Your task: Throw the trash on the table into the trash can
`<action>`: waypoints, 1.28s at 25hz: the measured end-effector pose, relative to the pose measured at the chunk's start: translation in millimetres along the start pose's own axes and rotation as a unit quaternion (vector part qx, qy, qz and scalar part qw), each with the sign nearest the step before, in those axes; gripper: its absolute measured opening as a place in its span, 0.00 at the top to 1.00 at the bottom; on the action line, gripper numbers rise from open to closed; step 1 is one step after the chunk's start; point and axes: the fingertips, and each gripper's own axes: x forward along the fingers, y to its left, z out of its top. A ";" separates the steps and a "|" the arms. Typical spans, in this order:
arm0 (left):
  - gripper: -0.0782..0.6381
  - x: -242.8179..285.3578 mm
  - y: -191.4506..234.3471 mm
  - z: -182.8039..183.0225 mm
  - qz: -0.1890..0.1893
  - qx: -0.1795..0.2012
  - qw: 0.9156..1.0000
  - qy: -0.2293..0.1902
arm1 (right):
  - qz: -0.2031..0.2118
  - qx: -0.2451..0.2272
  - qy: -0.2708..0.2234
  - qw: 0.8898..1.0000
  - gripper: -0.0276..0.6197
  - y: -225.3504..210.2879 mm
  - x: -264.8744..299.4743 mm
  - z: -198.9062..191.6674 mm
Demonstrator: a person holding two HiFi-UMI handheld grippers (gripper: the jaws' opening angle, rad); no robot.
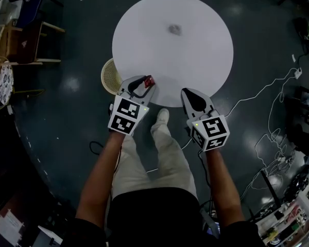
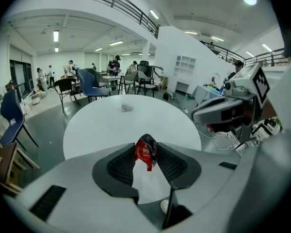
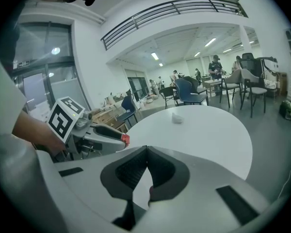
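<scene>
Wrapper: red, pinched in my left gripper
Right gripper: my jaws pressed together
Table: one crumpled scrap on it

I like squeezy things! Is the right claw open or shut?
Shut. In the right gripper view, the right claw is closed tip to tip, with nothing between.

Both my bare forearms reach forward side by side, each gripper tilted downward. My white left gripper has its black-padded jaws clamped on a crumpled red snack wrapper. My white right gripper, just beside it, has its jaws pressed together, pad to pad.
</scene>
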 end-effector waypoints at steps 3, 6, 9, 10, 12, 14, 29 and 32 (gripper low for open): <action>0.67 -7.9 4.5 -5.4 0.005 0.006 1.000 -0.012 | -0.004 0.001 0.004 1.000 0.93 7.7 6.4 -7.6; 0.67 -19.7 15.9 -20.2 0.005 0.002 1.000 -0.015 | -0.005 0.001 0.004 1.000 0.93 24.5 18.1 -11.6; 0.67 -32.6 36.0 -36.6 0.009 -0.007 1.000 -0.014 | 0.000 -0.005 0.008 1.000 0.93 45.3 36.0 -13.7; 0.67 -37.6 43.2 -42.3 0.010 -0.010 1.000 -0.015 | 0.003 -0.009 0.011 1.000 0.93 53.9 42.9 -14.1; 0.67 -48.9 57.9 -54.3 0.012 -0.014 1.000 -0.013 | 0.009 -0.018 0.015 1.000 0.93 72.7 56.4 -13.0; 0.67 -61.6 74.9 -66.1 0.016 -0.017 1.000 -0.012 | 0.013 -0.021 0.016 1.000 0.93 91.7 70.4 -10.7; 0.67 -109.7 190.8 -146.1 0.017 -0.046 0.999 0.002 | 0.038 -0.020 0.040 0.998 0.93 205.0 183.4 -22.1; 0.67 -108.5 205.1 -170.5 0.010 -0.052 0.998 0.014 | 0.042 -0.019 0.054 0.998 0.93 222.5 203.0 -35.9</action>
